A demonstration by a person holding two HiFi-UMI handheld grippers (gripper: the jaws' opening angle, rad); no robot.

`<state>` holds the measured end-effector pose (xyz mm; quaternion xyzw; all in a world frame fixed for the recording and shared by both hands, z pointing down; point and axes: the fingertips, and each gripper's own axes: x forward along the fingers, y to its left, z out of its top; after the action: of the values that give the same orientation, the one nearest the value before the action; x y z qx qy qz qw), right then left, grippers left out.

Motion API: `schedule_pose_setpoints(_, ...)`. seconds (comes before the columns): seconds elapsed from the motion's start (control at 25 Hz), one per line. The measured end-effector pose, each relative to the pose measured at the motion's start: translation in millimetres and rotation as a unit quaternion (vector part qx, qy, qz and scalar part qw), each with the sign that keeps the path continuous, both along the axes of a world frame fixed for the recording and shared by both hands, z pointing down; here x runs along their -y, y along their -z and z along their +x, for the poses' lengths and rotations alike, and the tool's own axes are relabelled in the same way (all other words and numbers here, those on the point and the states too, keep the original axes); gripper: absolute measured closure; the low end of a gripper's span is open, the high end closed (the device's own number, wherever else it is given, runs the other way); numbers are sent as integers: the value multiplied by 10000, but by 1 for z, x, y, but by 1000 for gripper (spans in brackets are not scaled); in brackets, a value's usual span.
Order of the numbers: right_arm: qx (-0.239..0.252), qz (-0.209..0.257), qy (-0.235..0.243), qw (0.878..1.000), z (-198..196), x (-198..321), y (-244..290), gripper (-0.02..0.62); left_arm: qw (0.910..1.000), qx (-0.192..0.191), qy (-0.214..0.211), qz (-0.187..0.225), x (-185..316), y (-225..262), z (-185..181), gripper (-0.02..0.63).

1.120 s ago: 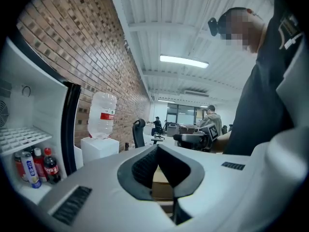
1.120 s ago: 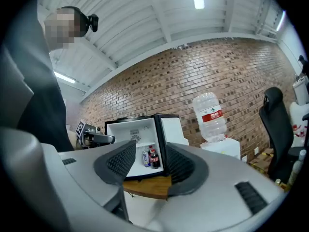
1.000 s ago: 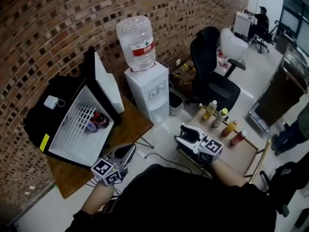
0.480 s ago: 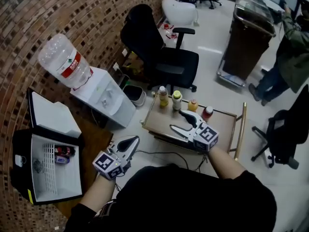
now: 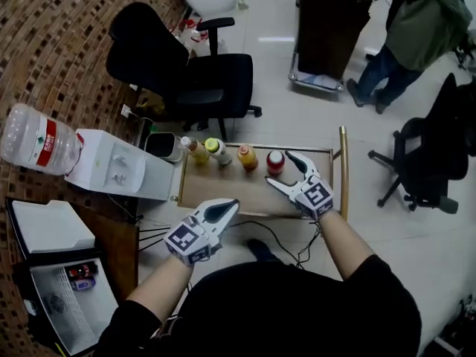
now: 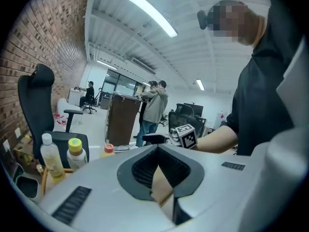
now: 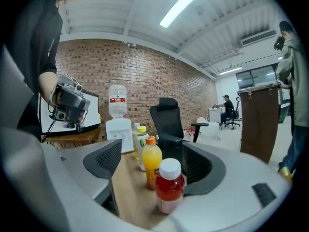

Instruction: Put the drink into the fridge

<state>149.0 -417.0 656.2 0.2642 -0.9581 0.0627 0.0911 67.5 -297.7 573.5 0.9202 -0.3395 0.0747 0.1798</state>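
Four drink bottles stand in a row on a low wooden table (image 5: 223, 192): a pale yellow one (image 5: 195, 149), a yellow-capped one (image 5: 216, 149), an orange one (image 5: 246, 155) and a red one (image 5: 275, 162). My right gripper (image 5: 279, 169) is open and its jaws have just been opening. The red bottle (image 7: 169, 185) stands between them, close to the right jaw, and the pads are not pressing on it. The orange bottle (image 7: 151, 161) is just behind it. My left gripper (image 5: 223, 208) is shut and empty, at the table's near edge. The small fridge (image 5: 59, 303) stands open at the lower left with cans inside.
A water dispenser (image 5: 111, 162) stands left of the table, with a bin (image 5: 160, 146) beside it. A black office chair (image 5: 178, 73) is behind the table. A dark trolley (image 5: 327, 28), a standing person (image 5: 416, 28) and another chair (image 5: 431, 155) are further back. Cables (image 5: 275, 236) lie on the floor.
The view has swung from the open fridge round to the bottle table. Both grippers have come over to the table, and the right jaws have spread around the red bottle.
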Motion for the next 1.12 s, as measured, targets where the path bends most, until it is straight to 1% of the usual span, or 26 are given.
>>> schedule_pose_setpoints(0.12, -168, -148, -227, 9995, 16, 18, -38, 154, 9996, -12, -214, -170, 8, -22, 31, 611)
schedule_pose_setpoints(0.24, -365, -270, -229, 9987, 13, 32, -77, 137, 9988, 77, -373, -296, 12, -44, 49, 611)
schedule_pose_setpoints(0.4, -646, -406, -140, 9970, 3, 39, -120, 137, 9971, 227, -460, -558, 12, -68, 57, 611)
schedule_pose_setpoints(0.52, -905, -376, -50, 9952, -5, 45, -145, 138, 9964, 256, -487, -641, 14, -78, 60, 611)
schedule_pose_setpoints(0.6, -1097, -351, 70, 9933, -11, 50, -160, 151, 9963, 270, -443, -681, 18, -86, 59, 611)
schedule_pose_setpoints(0.64, -1157, -346, 98, 9926, -14, 52, -166, 182, 9963, 286, -407, -707, 20, -90, 57, 611)
schedule_pose_setpoints(0.68, -1191, -349, 91, 9922, -15, 53, -171, 188, 9961, 307, -375, -732, 22, -94, 55, 611)
schedule_pose_setpoints(0.8, -1177, -341, 8, 9925, -13, 56, -177, 252, 9961, 330, -286, -762, 30, -101, 51, 611)
schedule_pose_setpoints(0.92, -1090, -323, 15, 9935, -13, 57, -176, 252, 9961, 330, -207, -796, 36, -105, 48, 611)
schedule_pose_setpoints(1.12, -1156, -427, 51, 9924, -10, 56, -175, 254, 9960, 365, -168, -795, 32, -105, 45, 611)
